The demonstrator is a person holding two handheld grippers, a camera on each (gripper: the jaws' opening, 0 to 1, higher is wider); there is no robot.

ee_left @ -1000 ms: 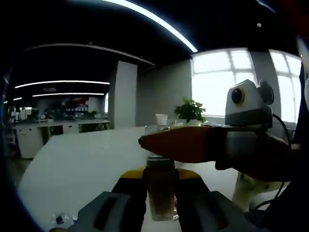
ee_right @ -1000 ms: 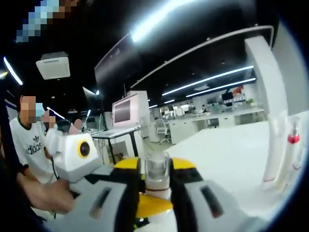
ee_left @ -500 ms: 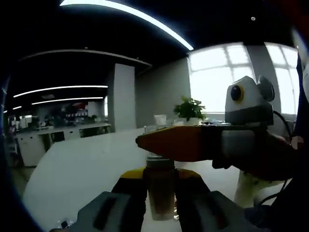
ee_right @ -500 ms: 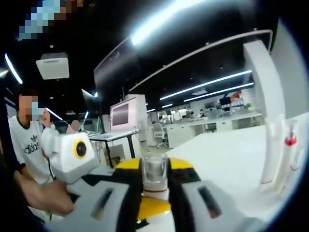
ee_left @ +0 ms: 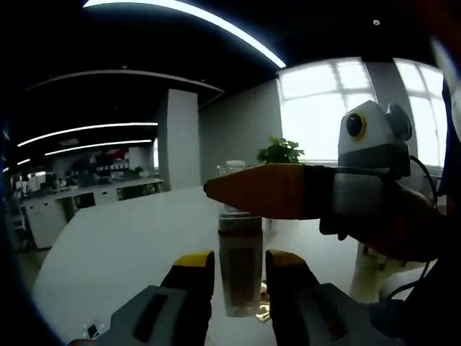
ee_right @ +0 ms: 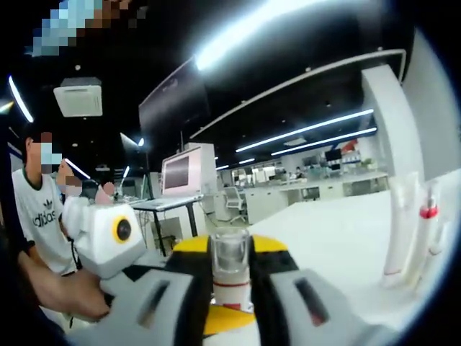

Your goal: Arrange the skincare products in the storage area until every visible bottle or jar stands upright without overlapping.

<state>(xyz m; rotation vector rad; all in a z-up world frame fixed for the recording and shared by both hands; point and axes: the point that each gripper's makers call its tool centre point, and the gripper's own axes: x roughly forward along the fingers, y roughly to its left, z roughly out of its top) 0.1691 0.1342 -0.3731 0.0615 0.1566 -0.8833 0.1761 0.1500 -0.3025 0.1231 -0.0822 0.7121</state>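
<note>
A slim bottle [ee_left: 240, 270] with amber liquid and a grey collar stands upright above the white table [ee_left: 108, 252]. My left gripper [ee_left: 240, 265] is open: its yellow-tipped jaws stand on either side of the bottle's body with a small gap on each side. The right gripper [ee_left: 223, 193] comes in from the right, its orange jaw lying across the bottle's top. In the right gripper view my right gripper [ee_right: 230, 249] is shut on the bottle's clear cap [ee_right: 230, 261]. The left gripper [ee_right: 229, 318] shows below and to the left of it.
Tall white tubes [ee_right: 398, 231], one with a red band [ee_right: 427, 213], stand on the table at the right. A potted plant [ee_left: 279, 151] sits at the table's far side by the windows. A person in a white shirt [ee_right: 39, 223] and a desk with a monitor [ee_right: 180, 171] are at the left.
My left gripper's jaws have spread off the bottle's body, leaving a gap on each side. The right gripper has stayed shut on the cap.
</note>
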